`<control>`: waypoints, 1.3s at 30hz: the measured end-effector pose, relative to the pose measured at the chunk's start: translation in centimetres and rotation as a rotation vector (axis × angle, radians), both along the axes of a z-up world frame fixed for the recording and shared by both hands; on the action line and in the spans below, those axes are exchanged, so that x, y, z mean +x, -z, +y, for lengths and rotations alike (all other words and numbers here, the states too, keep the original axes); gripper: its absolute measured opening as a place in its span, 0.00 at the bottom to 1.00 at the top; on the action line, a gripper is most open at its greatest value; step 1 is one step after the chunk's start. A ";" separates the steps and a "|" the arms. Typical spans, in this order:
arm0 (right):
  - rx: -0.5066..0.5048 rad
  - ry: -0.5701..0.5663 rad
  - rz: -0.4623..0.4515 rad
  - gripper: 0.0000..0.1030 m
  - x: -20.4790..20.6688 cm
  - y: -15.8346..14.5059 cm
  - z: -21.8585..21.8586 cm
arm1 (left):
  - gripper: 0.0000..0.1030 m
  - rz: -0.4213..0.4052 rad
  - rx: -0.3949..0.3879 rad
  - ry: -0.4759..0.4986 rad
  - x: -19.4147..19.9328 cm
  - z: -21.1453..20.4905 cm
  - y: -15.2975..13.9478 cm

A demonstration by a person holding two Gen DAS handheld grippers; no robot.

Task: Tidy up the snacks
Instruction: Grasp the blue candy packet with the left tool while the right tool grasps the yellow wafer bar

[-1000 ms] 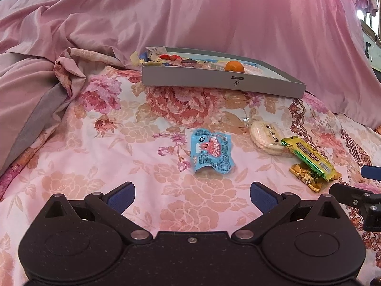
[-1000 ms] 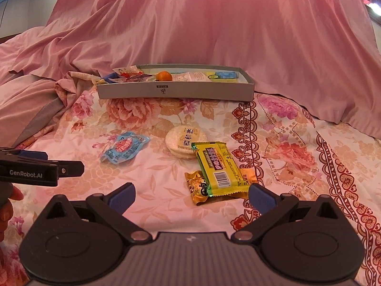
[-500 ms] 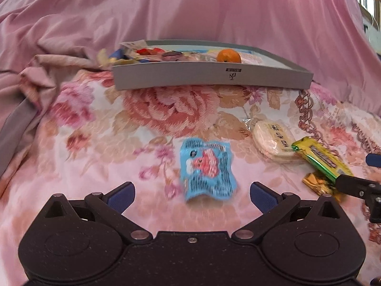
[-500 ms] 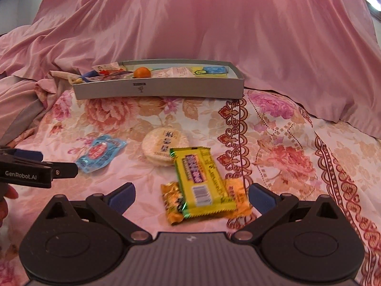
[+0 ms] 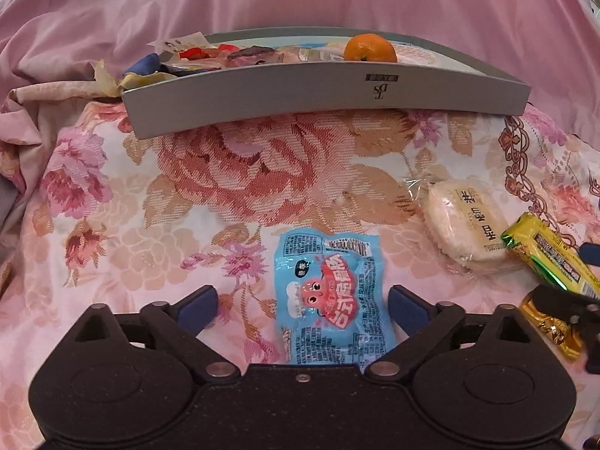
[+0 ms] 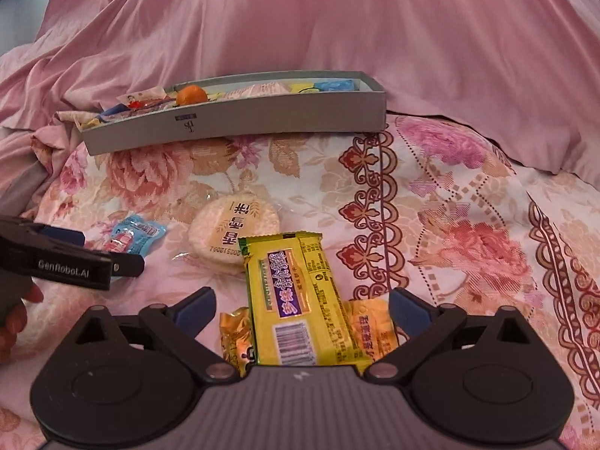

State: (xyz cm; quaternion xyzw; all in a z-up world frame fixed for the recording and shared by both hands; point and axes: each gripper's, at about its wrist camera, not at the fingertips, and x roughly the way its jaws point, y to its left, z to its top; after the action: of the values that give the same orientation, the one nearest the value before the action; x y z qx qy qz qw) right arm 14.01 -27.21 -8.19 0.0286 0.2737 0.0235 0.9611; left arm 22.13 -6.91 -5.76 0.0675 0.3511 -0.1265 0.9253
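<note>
A light blue snack packet (image 5: 332, 300) lies flat on the floral cloth between the blue pads of my left gripper (image 5: 303, 305); its jaws are closing and the pads stand clear of the packet. In the right wrist view, a yellow snack bar (image 6: 298, 296) rests on top of a gold-wrapped snack (image 6: 369, 328), both between the pads of my right gripper (image 6: 302, 305), whose jaws are closing without touching them. A round rice cracker (image 6: 232, 232) lies just beyond. The grey box (image 5: 322, 93) at the back holds several snacks and an orange (image 5: 369, 48).
Pink draped fabric (image 6: 337, 18) rises behind the box and bunches up at the left (image 5: 45, 86). A hand (image 6: 15, 315) shows at the left edge, holding the left gripper. The right gripper's tip (image 5: 562, 300) reaches in over the yellow bar (image 5: 547, 258).
Both grippers moved forward and lower over the cloth. The blue packet now lies between the left pads, the yellow bar and gold snack between the right pads. Both jaws have narrowed slightly.
</note>
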 end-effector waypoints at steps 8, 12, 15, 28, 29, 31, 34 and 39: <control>-0.013 -0.035 0.003 0.77 0.1 0.4 1.1 | 0.62 0.003 -0.017 0.072 -1.1 -0.6 -0.1; -0.014 -0.031 0.002 0.60 -0.3 0.2 1.4 | 0.61 0.012 -0.035 0.085 -1.9 -0.2 -0.1; -0.010 -0.031 -0.002 0.52 -0.6 0.0 1.6 | 0.61 0.025 -0.044 0.092 -2.9 0.4 0.0; -0.041 -0.200 -0.006 0.51 -4.7 -0.5 6.2 | 0.61 0.095 -0.052 0.070 -9.2 5.0 -0.3; -0.045 -0.216 0.002 0.51 -5.1 -0.5 6.6 | 0.61 0.098 -0.053 0.065 -9.6 5.3 -0.4; -0.043 -0.236 0.017 0.51 -5.8 -0.3 7.2 | 0.61 0.097 -0.051 0.059 -10.2 5.7 -0.4; -0.037 -0.251 0.035 0.52 -6.4 -0.1 7.8 | 0.63 0.086 -0.048 0.063 -10.3 5.8 -0.3; -0.032 -0.233 0.054 0.61 -6.0 -0.2 8.1 | 0.71 0.062 -0.044 0.091 -10.4 5.6 -0.1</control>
State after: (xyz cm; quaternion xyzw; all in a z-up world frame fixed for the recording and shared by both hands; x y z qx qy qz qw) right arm 7.99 -19.16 -8.01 -0.0181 0.3014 0.1300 0.9444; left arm 11.75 -1.29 -5.66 0.0589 0.3731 -0.1781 0.9086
